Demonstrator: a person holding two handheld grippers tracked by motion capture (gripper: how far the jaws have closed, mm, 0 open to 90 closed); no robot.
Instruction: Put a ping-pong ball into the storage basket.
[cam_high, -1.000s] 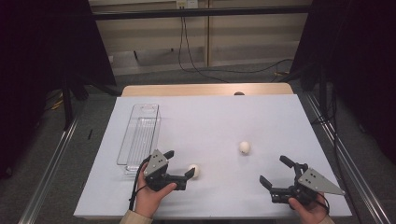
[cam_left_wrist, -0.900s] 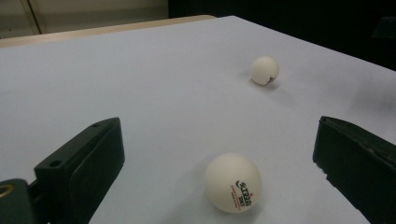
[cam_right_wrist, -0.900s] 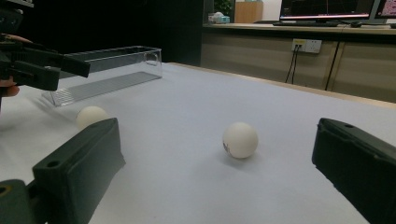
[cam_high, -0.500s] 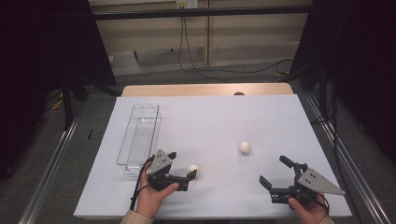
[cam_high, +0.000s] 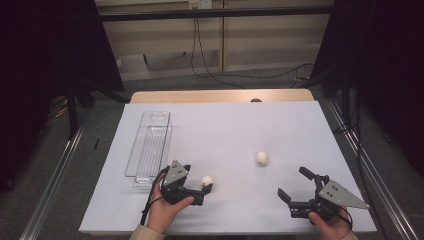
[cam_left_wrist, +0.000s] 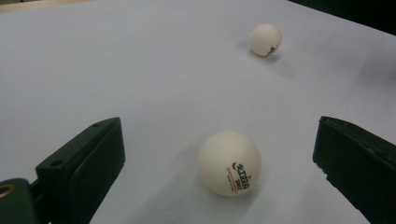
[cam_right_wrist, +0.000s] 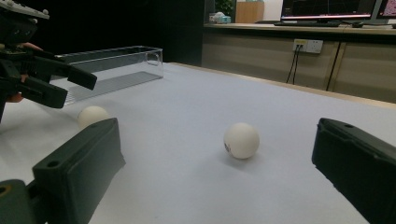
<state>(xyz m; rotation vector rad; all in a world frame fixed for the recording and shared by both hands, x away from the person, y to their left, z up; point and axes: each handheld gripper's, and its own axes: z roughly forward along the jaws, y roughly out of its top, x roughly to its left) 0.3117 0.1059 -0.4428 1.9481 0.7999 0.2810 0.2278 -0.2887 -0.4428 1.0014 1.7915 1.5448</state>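
Note:
Two white ping-pong balls lie on the white table. The near ball (cam_high: 206, 180) (cam_left_wrist: 229, 162) rests on the table between the jaws of my left gripper (cam_high: 201, 184) (cam_left_wrist: 217, 142), which is open and not touching it. The far ball (cam_high: 261, 158) (cam_left_wrist: 265, 39) (cam_right_wrist: 241, 140) sits in the open ahead of my right gripper (cam_high: 292, 182) (cam_right_wrist: 215, 158). That gripper is open and empty, a short way short of the ball. The right gripper view also has the near ball (cam_right_wrist: 92, 115) and the left gripper (cam_right_wrist: 42, 79) at its left.
A clear, empty plastic tray (cam_high: 150, 147) (cam_right_wrist: 112, 65) stands lengthwise at the table's left, just beyond my left hand. A wooden strip (cam_high: 220, 96) borders the table's far edge. Dark curtains and metal rails flank both sides.
My left gripper has edged slightly to the right, so its jaws now bracket the near ball. Neither ball nor the right gripper has moved.

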